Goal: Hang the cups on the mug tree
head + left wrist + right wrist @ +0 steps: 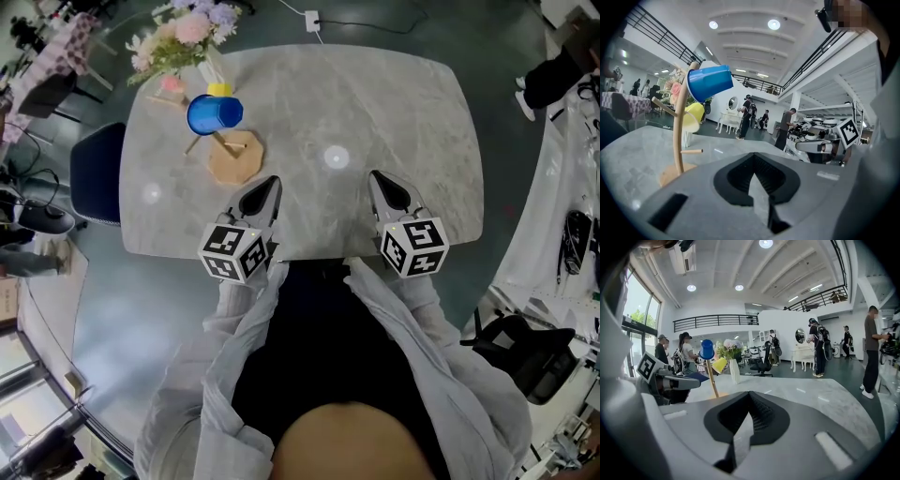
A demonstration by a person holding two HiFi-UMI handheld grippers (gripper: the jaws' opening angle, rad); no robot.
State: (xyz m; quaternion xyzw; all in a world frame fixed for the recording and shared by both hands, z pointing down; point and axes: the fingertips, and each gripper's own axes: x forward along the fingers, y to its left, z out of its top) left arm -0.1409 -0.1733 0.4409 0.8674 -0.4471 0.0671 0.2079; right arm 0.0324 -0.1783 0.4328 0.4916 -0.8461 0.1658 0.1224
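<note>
A wooden mug tree (234, 155) stands on the far left part of the grey marble table (403, 103). A blue cup (214, 113) and a yellow cup (219, 90) hang on it. In the left gripper view the blue cup (709, 82) sits high on the trunk (680, 122), with the yellow cup (693, 116) below and behind it. My left gripper (272, 182) rests at the table's near edge, just right of the tree's base, shut and empty. My right gripper (377, 176) lies parallel to it further right, also shut with nothing in it. From the right gripper view the tree (712, 378) stands far left.
A vase of pink and white flowers (178, 42) stands behind the tree at the table's far left corner. A dark chair (94, 173) sits beside the table's left edge. Several people stand in the hall beyond, and another dark chair (525, 352) is at lower right.
</note>
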